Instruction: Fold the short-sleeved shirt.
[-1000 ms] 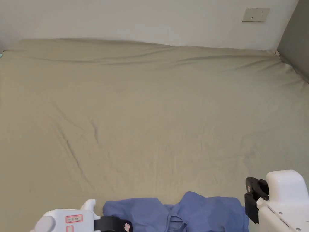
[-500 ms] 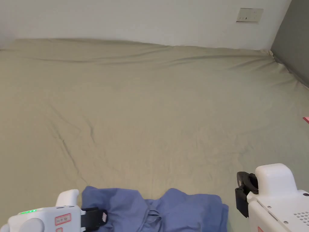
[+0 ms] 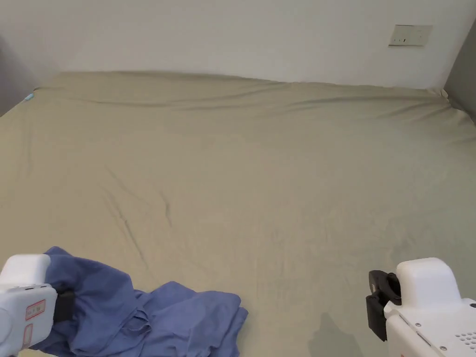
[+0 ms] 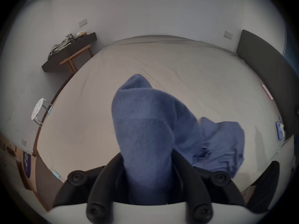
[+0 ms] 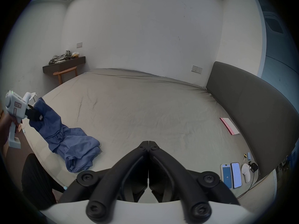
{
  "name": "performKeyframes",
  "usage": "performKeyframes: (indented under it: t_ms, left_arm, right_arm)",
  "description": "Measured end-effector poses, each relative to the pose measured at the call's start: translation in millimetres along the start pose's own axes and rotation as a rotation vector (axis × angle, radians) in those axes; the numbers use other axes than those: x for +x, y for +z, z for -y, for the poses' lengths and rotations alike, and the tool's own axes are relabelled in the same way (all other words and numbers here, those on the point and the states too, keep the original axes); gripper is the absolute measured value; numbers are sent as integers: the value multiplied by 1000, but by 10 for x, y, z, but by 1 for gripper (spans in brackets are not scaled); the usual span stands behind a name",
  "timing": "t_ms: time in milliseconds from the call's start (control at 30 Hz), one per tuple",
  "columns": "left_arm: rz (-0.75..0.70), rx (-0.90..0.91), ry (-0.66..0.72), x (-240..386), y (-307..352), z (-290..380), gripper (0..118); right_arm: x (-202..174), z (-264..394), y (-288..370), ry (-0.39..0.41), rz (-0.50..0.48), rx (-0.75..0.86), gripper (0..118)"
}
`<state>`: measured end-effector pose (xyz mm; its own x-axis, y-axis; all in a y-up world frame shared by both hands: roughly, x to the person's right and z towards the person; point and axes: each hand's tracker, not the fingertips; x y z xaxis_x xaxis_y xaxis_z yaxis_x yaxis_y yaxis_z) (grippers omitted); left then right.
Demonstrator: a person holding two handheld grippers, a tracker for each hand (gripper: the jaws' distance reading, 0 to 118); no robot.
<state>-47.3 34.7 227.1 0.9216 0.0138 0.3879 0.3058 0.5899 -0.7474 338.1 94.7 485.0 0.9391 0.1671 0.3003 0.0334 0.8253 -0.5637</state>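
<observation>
1. Compared with 0.5 s ago, my left gripper (image 5: 34, 115) has carried the shirt (image 3: 153, 320) toward the left side of the bed (image 3: 260, 176); the head camera has also shifted.
2. 1 blue short-sleeved shirt: crumpled, 1 end raised off the sheet, the rest trailing on the bed's near edge.
3. 2 grippers. Left: both jaws clamp a bunch of the shirt fabric between them, seen in the left gripper view (image 4: 148, 175). Right gripper (image 5: 148, 142): jaws closed tip to tip on nothing, held above the bed, well apart from the shirt.
4. 1 hand (image 5: 4, 124) holds the left gripper's handle.
5. Surface: 1 bed under a wrinkled beige sheet; 1 dark headboard (image 5: 252, 108) along its right side.
6. On the bed near the headboard: 2 phones (image 5: 231, 175) side by side, 1 pink-edged booklet (image 5: 229, 126).
7. Room: white walls, 1 dark shelf (image 5: 64, 65) bearing a heap of cloth, 1 wooden chair (image 5: 64, 74) below it, 1 white stool (image 4: 38, 108).
</observation>
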Motion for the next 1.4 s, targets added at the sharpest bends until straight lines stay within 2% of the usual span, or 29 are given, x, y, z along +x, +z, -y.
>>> performKeyframes:
  t_ms: [100, 233, 367, 533, 600, 667, 733, 767, 800, 867, 900, 933, 1000, 1067, 1100, 1167, 1200, 1267, 1400]
  left_arm:
    - [149, -37, 93, 211, -17, -89, 20]
    - [147, -59, 12, 688, -219, -127, 20]
    - [225, -116, -64, 1211, -438, -47, 20]
    - [136, -193, -376, 1994, -822, 366, 20]
    - [115, -229, -373, 2150, -960, 511, 21]
    - [51, -180, -374, 2239, -978, 555, 21]
    - [61, -194, -347, 2243, -929, 483, 23]
    - [93, -209, -308, 2207, -920, 458, 30]
    - [164, -218, -255, 2116, -894, 411, 49]
    - [407, -262, -95, 1938, -818, 294, 99]
    - [526, -276, -1, 1841, -757, 262, 118]
    - [590, -234, 81, 1737, -662, 229, 118]
    - [649, -116, 168, 1549, -450, 129, 116]
    - [645, -35, 209, 1357, -284, 34, 111]
    - [626, 12, 215, 1247, -208, -5, 88]
    - [563, 76, 175, 1142, -101, -87, 20]
    - [482, 116, 152, 1103, -86, -95, 1]
    - [348, 182, 135, 1069, -94, -70, 0]
    - [291, 217, 17, 1246, -172, 145, 0]
  right_arm:
    - [-33, -12, 17, 7, -13, 4, 2]
    - [-13, -12, 42, 15, -10, 7, 2]
    - [59, 38, 41, 21, 23, -2, 2]
    - [153, 96, 30, -8, 35, -18, 2]
    - [166, 114, 35, -4, 44, -20, 2]
    - [186, 133, 43, -4, 44, -22, 2]
    - [207, 147, 36, -6, 43, -25, 2]
    - [215, 150, 30, -7, 45, -26, 2]
    - [224, 152, 19, -9, 46, -28, 2]
    - [229, 150, 6, -15, 44, -28, 2]
    - [232, 148, 4, -18, 42, -28, 2]
    - [231, 145, 6, -21, 39, -26, 2]
    - [224, 135, 18, -21, 37, -21, 2]
    - [213, 121, 35, -19, 37, -17, 2]
    - [207, 117, 40, -17, 38, -15, 2]
    - [192, 110, 54, -16, 36, -12, 2]
    - [181, 107, 66, -15, 35, -12, 2]
    - [158, 111, 101, -9, 31, -10, 2]
    - [151, 143, 149, 0, 37, -9, 2]
